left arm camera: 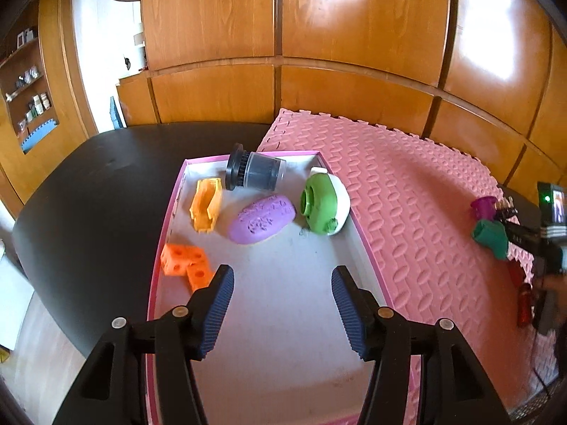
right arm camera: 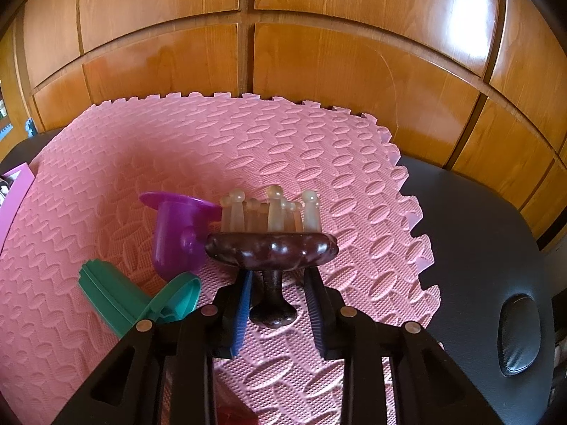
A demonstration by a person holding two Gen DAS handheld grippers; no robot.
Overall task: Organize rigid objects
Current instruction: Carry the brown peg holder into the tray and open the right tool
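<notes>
Left wrist view: left gripper (left arm camera: 282,295) is hovering over the tray (left arm camera: 358,226), jaws apart, nothing between them. Right gripper (right arm camera: 280,297) is straddling the massager (right arm camera: 271,248) stem on the mat (right arm camera: 319,163), jaws not pressing.

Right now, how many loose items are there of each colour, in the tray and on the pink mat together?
Orange: 2, clip piece and holed block.
Purple: 2, textured oval and cup.
Green: 2, green-and-white roller and teal piece.
Dark: 2, black-capped jar and brown massager.
Total: 8
</notes>
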